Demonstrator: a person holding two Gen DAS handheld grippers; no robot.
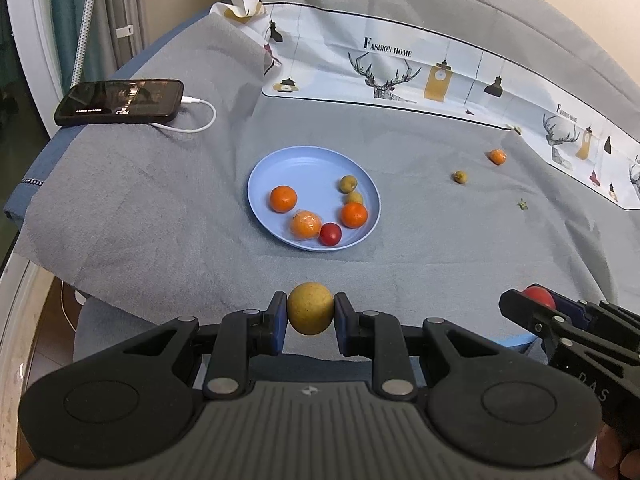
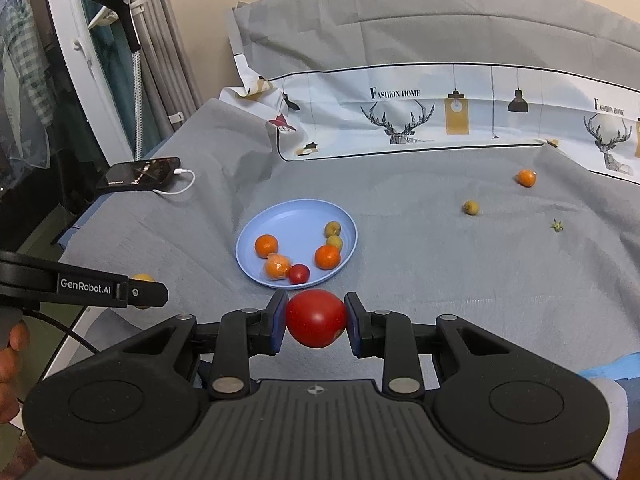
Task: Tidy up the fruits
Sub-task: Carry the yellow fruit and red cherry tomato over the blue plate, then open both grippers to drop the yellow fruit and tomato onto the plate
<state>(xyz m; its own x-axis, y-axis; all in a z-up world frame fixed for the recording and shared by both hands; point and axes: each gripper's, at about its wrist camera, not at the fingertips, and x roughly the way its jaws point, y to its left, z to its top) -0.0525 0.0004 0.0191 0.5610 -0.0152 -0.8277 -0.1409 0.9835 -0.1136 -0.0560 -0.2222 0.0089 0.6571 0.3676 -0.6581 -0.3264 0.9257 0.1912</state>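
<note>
Left hand-held gripper (image 1: pixel 310 309): closed down on a yellow-green round fruit (image 1: pixel 310 308), blue pads pressed to both its sides; fruit carried clear of the grey cloth (image 1: pixel 140 216), short of the blue plate (image 1: pixel 256 184), which is seen at 12 o'clock from the jaws.

On the plate, left to right: a mandarin (image 1: pixel 283 198), a plastic-wrapped mandarin (image 1: pixel 305 224), a small tomato (image 1: pixel 330 234), a second mandarin (image 1: pixel 353 214), two small green fruits (image 1: pixel 349 184) at 1 o'clock.

Right hand-held gripper (image 2: pixel 316 318): clamped on a red tomato (image 2: pixel 316 318), also aloft, plate at 12 o'clock.

Loose on the cloth at 2 o'clock of the plate: one small green fruit (image 2: pixel 471 207), one wrapped mandarin (image 2: pixel 526 178).

Step judged in hand: both fruits to be carried to the plate. Each is best lowered onto a bare patch — far-left half is open — and released low, so nothing is rolled off the shallow rim. One gripper at a time is advised, to avoid a clash over the plate.

Hard to make out: the green speck (image 2: pixel 557 225) far right, possibly a calyx. Kind of the yellow-green fruit not settled. Phone (image 1: pixel 120 101) screen unreadable. The undersides of both held fruits are hidden.
</note>
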